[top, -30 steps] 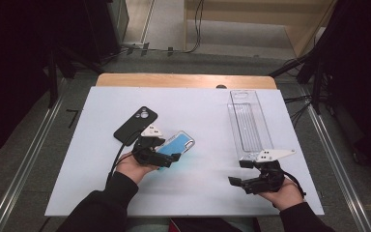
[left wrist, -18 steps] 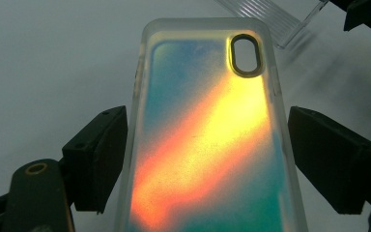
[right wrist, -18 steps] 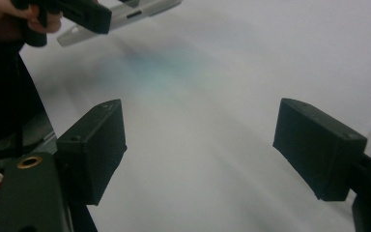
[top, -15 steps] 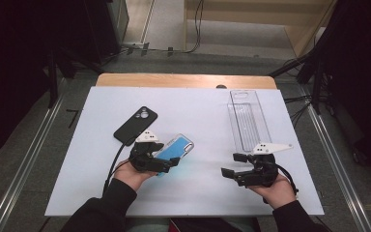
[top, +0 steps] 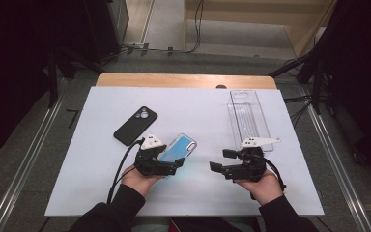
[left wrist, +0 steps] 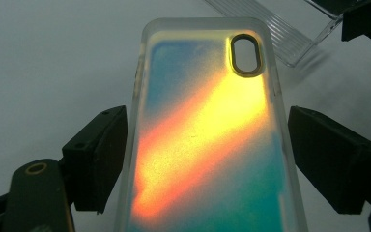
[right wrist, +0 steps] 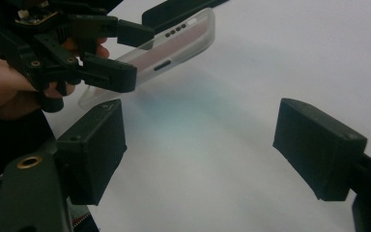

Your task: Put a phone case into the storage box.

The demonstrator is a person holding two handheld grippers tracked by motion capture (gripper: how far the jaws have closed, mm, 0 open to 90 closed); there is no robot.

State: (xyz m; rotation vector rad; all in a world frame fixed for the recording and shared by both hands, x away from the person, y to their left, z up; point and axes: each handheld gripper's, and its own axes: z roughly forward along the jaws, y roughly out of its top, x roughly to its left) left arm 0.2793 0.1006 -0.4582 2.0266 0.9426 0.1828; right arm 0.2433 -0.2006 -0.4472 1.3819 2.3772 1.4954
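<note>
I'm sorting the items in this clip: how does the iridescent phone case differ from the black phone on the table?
The phone case is translucent with a blue-to-orange sheen; the black phone is opaque and dark. The phone case sits between the jaws of the left gripper, its far end raised off the table in the right gripper view; the black phone lies flat and untouched, farther from the person. Both are phone-shaped slabs with a camera opening near one end.

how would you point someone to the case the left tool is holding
On the white table, look near the front edge, left of centre, at the left tool. The phone case sits between its jaws, tilted up off the table. Unlike the black phone behind it, it is translucent with a blue-orange shimmer.
</note>
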